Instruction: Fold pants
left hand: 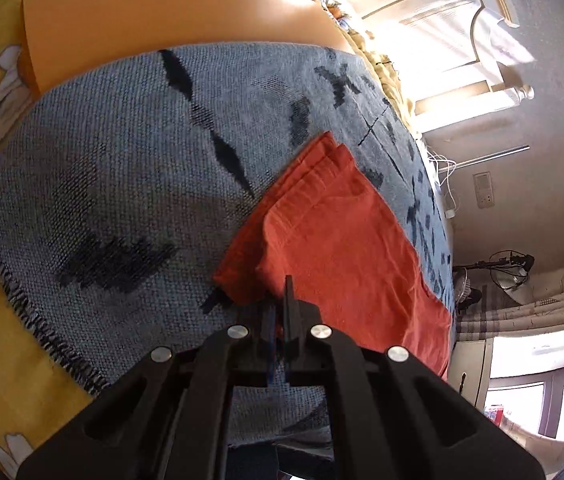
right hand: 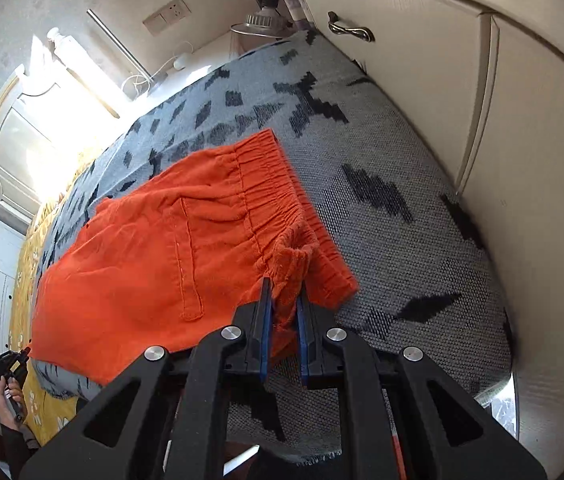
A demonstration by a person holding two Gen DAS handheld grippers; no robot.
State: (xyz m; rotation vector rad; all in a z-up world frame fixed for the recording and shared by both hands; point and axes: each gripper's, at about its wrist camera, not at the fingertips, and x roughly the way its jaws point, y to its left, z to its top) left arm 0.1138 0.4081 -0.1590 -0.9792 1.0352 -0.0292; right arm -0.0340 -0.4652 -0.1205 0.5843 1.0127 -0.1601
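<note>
On the grey patterned blanket (right hand: pixel 381 208) that covers the bed, the orange pants (right hand: pixel 154 248) lie already doubled, leg over leg, with the elastic waistband toward the cupboard side and the hems toward the sunlit window. The right gripper (right hand: pixel 283 300) is clenched on a bunched corner of the waistband, cloth visibly pinched between its blue pads (right hand: pixel 266 308) and lifted a little off the blanket. The left gripper (left hand: pixel 280 312) sits at the hem end, its jaws drawn nearly together on the near edge of the cloth; a sliver of orange shows between them, so it looks to be grasping the hem corner, though the hold is partly hidden by the fingers themselves. Both ends seem taken up, so the step in hand is probably the crosswise fold, bringing one end over the other. The next move calls for lifting both corners evenly, keeping the layers from sliding apart, and laying the edges flush. A person's hand (right hand: pixel 8 396) holding the other tool shows at the lower left of the right view.
</note>
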